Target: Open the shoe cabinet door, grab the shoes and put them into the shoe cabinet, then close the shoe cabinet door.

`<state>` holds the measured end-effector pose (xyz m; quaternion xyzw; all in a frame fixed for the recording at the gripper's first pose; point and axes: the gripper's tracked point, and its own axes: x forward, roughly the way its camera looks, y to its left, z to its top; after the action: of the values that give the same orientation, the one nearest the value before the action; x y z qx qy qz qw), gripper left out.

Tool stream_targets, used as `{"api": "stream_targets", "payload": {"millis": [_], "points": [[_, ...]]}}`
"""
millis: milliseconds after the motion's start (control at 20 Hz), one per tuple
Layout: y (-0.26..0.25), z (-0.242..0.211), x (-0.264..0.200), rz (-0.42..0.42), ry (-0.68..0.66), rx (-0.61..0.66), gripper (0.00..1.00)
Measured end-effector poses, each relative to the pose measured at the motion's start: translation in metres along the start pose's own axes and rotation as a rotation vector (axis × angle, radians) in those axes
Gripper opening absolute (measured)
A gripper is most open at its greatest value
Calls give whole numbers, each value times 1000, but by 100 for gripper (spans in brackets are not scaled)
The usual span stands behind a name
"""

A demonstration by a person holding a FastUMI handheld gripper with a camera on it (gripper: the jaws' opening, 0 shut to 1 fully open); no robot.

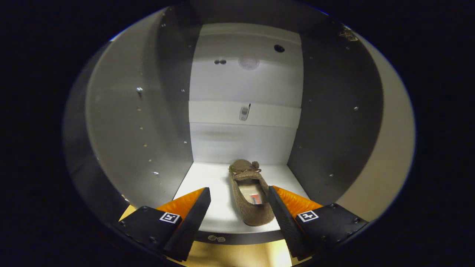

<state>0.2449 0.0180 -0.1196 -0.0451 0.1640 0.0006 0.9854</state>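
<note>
Hovering at the mouth of the shoe cabinet (245, 92), gripper (239, 194) spread wide with nothing between its fingers pressing on anything. Lying just ahead and between the fingertips, closer to the right finger (279, 211) than the left finger (193, 215), a brown slipper (249, 193) with its toe and small bow pointing toward the far wall and its heel nearest the cabinet's front edge. Heel end sitting just beside the right finger, whether touching or a little apart being impossible to tell. Resting flat on the white bottom shelf (207, 185), sole down, opening facing up with a small label showing inside. Rising behind the slipper, a pale back panel (222, 141) with a horizontal strip across the middle carrying a small metal fitting (244, 112). Standing to the left and right, darker side walls (326, 122) dotted with rows of small holes and pegs. Showing below the shelf's front lip, near the fingers, a strip of light wooden floor (237, 254).
</note>
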Motion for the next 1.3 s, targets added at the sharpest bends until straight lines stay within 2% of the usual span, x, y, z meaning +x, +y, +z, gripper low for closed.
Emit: {"api": "stream_targets", "payload": {"millis": [500,1000,1300], "points": [[-14,23,-185,80,-156,12,98],[-58,0,-359,169,-220,41,98],[-133,-12,-412,84,-257,79,98]]}}
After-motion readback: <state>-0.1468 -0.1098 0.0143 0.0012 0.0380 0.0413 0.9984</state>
